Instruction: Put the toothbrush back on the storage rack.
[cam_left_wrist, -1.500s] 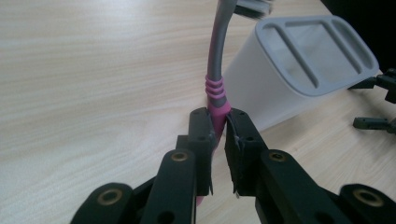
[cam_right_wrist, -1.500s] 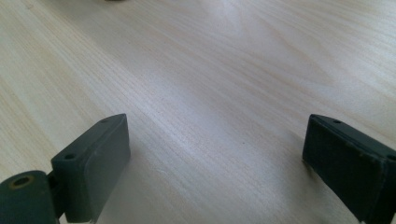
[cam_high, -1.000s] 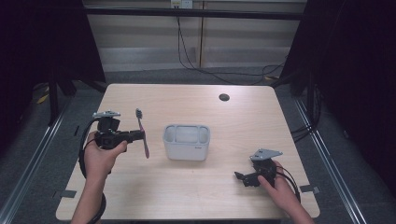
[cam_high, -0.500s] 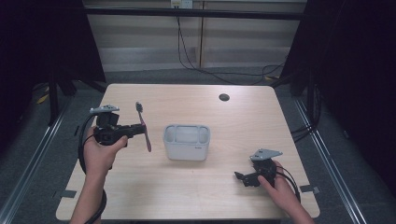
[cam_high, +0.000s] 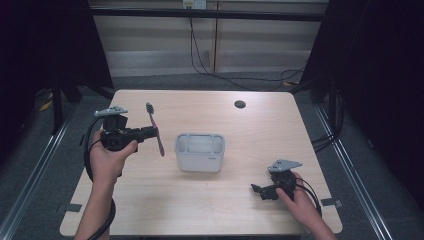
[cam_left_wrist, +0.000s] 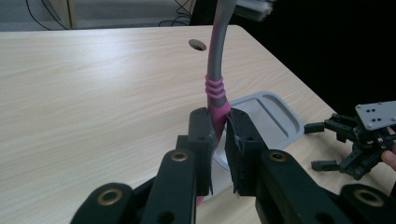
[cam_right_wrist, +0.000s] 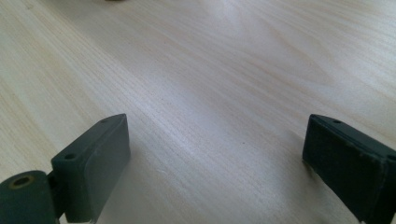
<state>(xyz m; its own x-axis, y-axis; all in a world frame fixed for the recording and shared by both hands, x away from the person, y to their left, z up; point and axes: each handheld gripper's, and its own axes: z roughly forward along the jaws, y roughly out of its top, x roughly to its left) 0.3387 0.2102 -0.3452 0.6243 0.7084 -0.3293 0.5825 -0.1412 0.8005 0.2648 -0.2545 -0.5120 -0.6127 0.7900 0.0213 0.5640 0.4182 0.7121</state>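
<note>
A pink and grey toothbrush (cam_high: 154, 128) is held off the table, brush head up, its pink handle (cam_left_wrist: 217, 105) pinched between the jaws of my left gripper (cam_high: 151, 132) (cam_left_wrist: 218, 135), which is shut on it. It hangs left of the grey holder box (cam_high: 200, 152) in the middle of the table. My right gripper (cam_high: 259, 192) (cam_right_wrist: 219, 163) rests low at the table's right front with its jaws wide open and only bare wood between them. The left gripper view also shows the grey holder (cam_left_wrist: 266, 116) behind the brush.
A round cable hole (cam_high: 240, 104) sits in the light wood table (cam_high: 250, 135) near the far edge. Cables run along the floor behind the table. Dark curtains and rails flank both sides.
My left gripper has lifted the toothbrush higher above the table. The right gripper has stayed where it was.
</note>
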